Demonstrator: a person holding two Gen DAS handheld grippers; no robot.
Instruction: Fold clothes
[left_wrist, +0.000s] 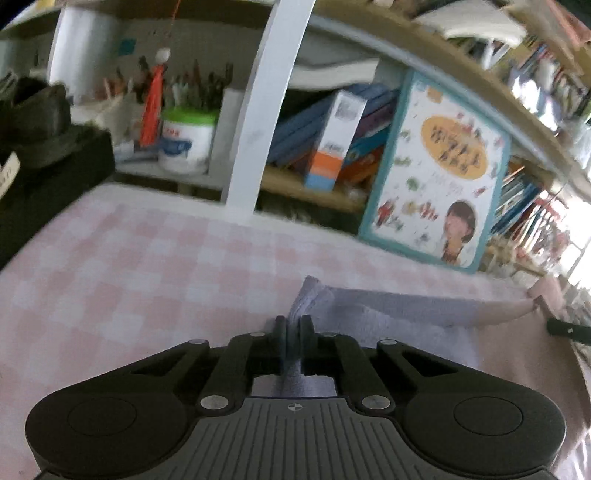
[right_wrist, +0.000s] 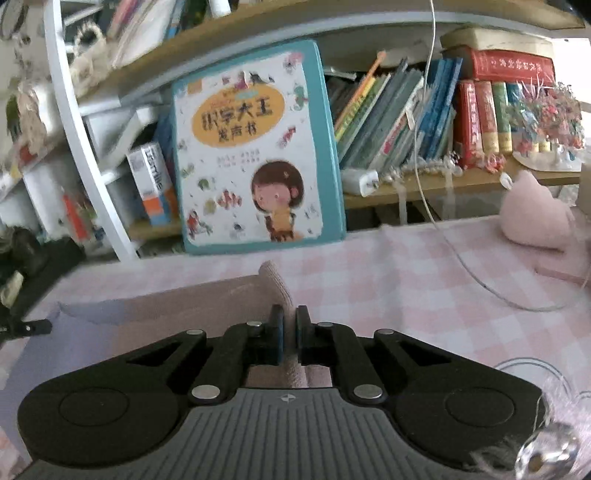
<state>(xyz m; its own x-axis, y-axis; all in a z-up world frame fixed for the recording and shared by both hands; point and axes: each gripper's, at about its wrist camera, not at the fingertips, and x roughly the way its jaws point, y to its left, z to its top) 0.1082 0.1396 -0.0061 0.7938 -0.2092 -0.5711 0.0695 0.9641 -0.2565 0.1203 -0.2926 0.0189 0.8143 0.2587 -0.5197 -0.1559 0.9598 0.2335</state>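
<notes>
A pink-and-white checked surface (left_wrist: 129, 266) is seen in the left wrist view, backed by crowded shelves where a large picture book (left_wrist: 436, 173) is propped. A white tub with a green rim (left_wrist: 186, 142) sits on a shelf to the left, and it appears to be filled with pens or brushes, though blur prevents certainty. The left claw (left_wrist: 293, 325) is closed down to a narrow slit on a raised lavender corner of the garment (left_wrist: 399, 310), which is stretched away to the right toward the other claw, only a sliver of which is visible.

In the right wrist view, the same book (right_wrist: 255, 147) and rows of upright books are shown behind the surface (right_wrist: 406, 288). The right claw (right_wrist: 290, 314) is likewise pinched nearly closed on a pinkish fold of the garment (right_wrist: 207, 295), whose edge is held taut between the two claws. A pink plush shape (right_wrist: 532, 218) and a white cable (right_wrist: 480, 280) lie to the right.

A fold is judged to be in hand, with one edge lifted at both ends. The next move would call for both corners to be carried together, kept level, and laid down evenly.
</notes>
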